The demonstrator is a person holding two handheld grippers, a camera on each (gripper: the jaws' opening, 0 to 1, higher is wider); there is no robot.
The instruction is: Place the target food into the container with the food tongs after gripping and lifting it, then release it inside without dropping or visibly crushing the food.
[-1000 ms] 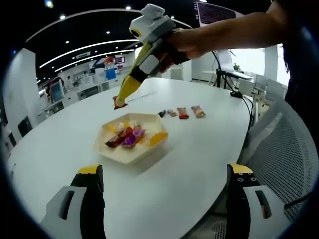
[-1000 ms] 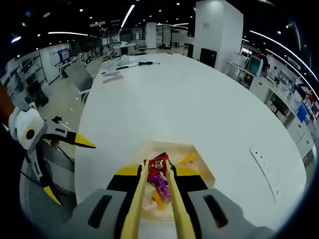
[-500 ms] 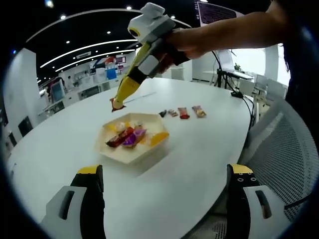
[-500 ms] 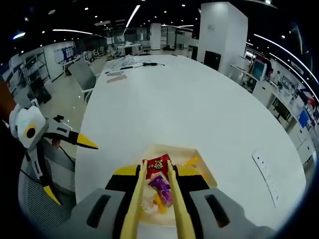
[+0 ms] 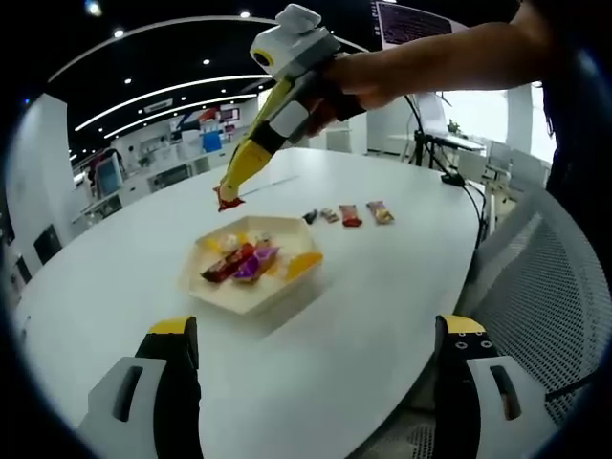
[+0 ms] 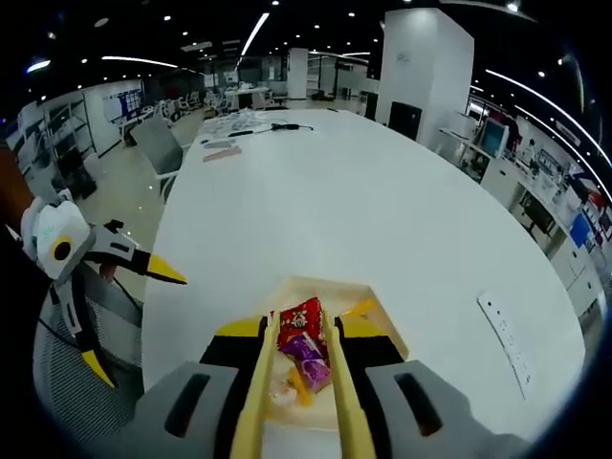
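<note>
A hexagonal beige container (image 5: 270, 291) sits on the white table (image 5: 382, 287) with several wrapped sweets in it. The person's hand holds my right gripper (image 5: 274, 117) above and behind it, shut on yellow food tongs (image 5: 245, 164). The tongs' tips pinch a red snack packet (image 5: 228, 201) in the air above the container's far edge. In the right gripper view the tongs (image 6: 260, 382) rise from the bottom with the red packet (image 6: 299, 316) between their tips, over the container (image 6: 378, 309). My left gripper (image 5: 320, 378) is open near the table's front edge, also seen as the left gripper (image 6: 124, 316).
A short row of small wrapped snacks (image 5: 351, 216) lies on the table to the right of the container. A mesh chair (image 5: 545, 277) stands past the table's right edge. A power strip (image 6: 503, 329) lies on the table.
The tongs with the red packet have only drifted slightly above the container. The packet stays clamped, and my left gripper has not moved.
</note>
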